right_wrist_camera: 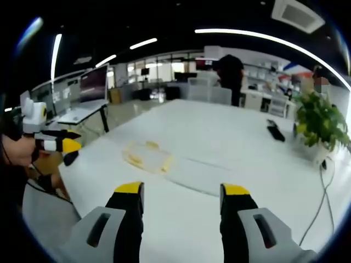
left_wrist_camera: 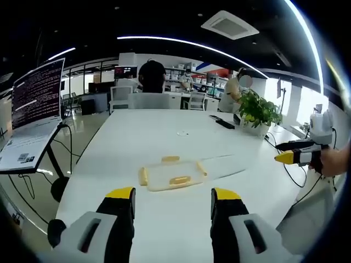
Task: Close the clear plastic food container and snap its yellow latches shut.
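Observation:
The clear plastic container [left_wrist_camera: 171, 174] lies low on the white table [left_wrist_camera: 164, 131], with yellow latches along its edges. Its clear lid [left_wrist_camera: 222, 164] lies flat on the table against the container's right side. My left gripper [left_wrist_camera: 173, 194] hovers just short of the container, jaws wide apart and holding nothing. In the right gripper view the container [right_wrist_camera: 147, 156] and lid [right_wrist_camera: 192, 172] sit ahead of my right gripper [right_wrist_camera: 182, 189], which is open and holds nothing. Each gripper also shows in the other view: the right gripper [left_wrist_camera: 288, 158] in a hand at the table's right edge, the left gripper [right_wrist_camera: 70, 150] at far left.
A potted plant [left_wrist_camera: 258, 109] and a black device [left_wrist_camera: 225, 124] stand at the table's far right, with a cable near them. A large monitor on a stand [left_wrist_camera: 38, 90] is left of the table. Chairs and people are at the far end.

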Demonstrator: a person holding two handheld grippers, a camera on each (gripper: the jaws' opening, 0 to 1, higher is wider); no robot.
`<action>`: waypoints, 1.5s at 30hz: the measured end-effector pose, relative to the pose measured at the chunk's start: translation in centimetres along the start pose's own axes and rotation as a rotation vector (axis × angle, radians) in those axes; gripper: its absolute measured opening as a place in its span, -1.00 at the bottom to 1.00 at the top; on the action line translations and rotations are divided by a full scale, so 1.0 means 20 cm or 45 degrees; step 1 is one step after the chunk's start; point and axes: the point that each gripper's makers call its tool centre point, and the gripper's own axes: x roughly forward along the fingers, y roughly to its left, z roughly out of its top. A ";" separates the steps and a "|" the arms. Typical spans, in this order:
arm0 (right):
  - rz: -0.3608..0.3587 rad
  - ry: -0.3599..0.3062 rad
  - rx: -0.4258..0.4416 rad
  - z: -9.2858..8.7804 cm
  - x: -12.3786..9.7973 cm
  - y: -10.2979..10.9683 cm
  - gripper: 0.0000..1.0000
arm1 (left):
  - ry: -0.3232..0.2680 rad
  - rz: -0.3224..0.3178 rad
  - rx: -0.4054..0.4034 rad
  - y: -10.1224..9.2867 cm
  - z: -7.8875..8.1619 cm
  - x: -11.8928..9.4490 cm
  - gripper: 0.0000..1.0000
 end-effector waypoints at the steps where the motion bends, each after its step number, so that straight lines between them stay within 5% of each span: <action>1: 0.004 0.001 -0.002 0.01 0.02 0.01 0.05 | -0.001 -0.002 0.004 0.02 0.01 0.01 0.02; 16: 0.041 0.004 -0.091 0.14 0.27 0.06 0.05 | 0.043 -0.105 0.152 0.25 0.08 0.20 0.02; 24: 0.100 0.024 -0.224 0.20 0.41 0.10 0.06 | 0.151 -0.264 0.336 0.25 0.06 0.31 0.04; 34: 0.172 0.044 -0.320 0.26 0.52 0.15 0.05 | 0.195 -0.410 0.514 0.29 0.11 0.40 0.05; 45: 0.330 0.111 -0.431 0.25 0.61 0.25 0.09 | 0.322 -0.569 0.710 0.27 0.05 0.43 0.10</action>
